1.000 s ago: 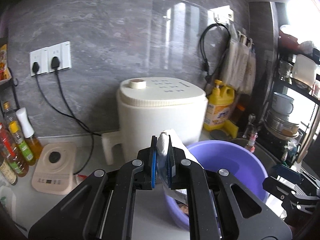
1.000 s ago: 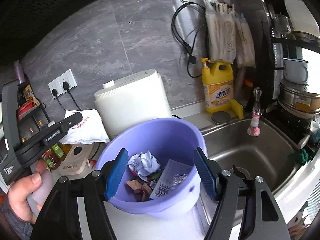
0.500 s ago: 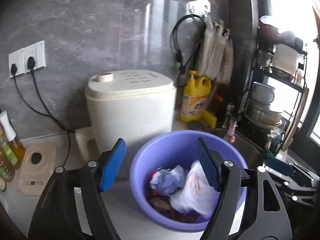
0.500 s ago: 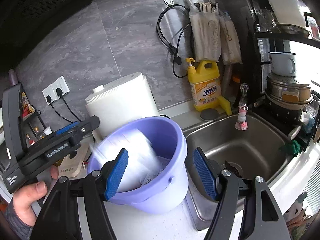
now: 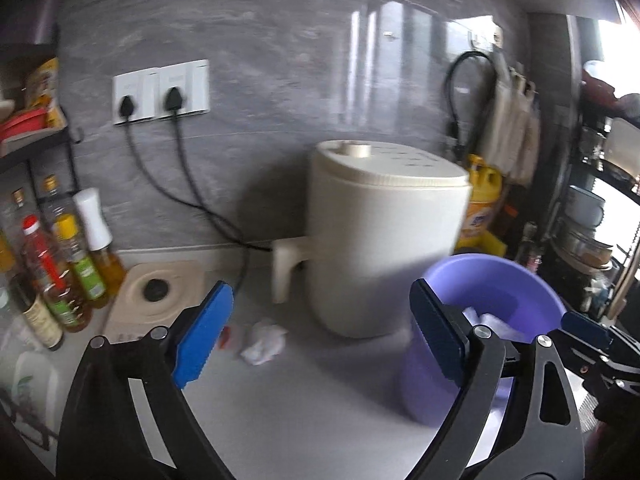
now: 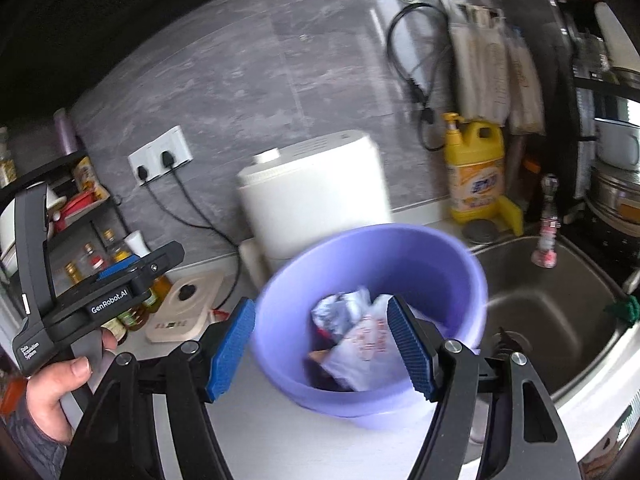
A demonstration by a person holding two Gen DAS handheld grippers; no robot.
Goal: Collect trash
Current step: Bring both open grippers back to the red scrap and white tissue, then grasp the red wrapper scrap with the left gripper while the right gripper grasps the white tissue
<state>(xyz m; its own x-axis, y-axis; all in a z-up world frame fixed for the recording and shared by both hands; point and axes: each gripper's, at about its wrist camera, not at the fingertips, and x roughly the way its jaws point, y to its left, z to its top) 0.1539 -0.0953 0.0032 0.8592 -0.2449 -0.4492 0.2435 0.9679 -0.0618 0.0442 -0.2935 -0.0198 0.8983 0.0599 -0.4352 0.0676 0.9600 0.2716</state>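
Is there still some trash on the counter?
Yes, a crumpled white paper wad lies on the counter left of the purple basin.

Off to the left of my right tongs I read "GenRobot.AI" in white on the black body of the left gripper (image 6: pixel 132 276). Lower on its handle there is a small white label, "Data Acquisition System". The yellow detergent bottle (image 6: pixel 474 168), well beyond the tongs by the wall, carries a blue-lettered label too blurred for me to read. The white bag (image 6: pixel 360 350) in the purple basin (image 6: pixel 460 280) shows red print I cannot make out.
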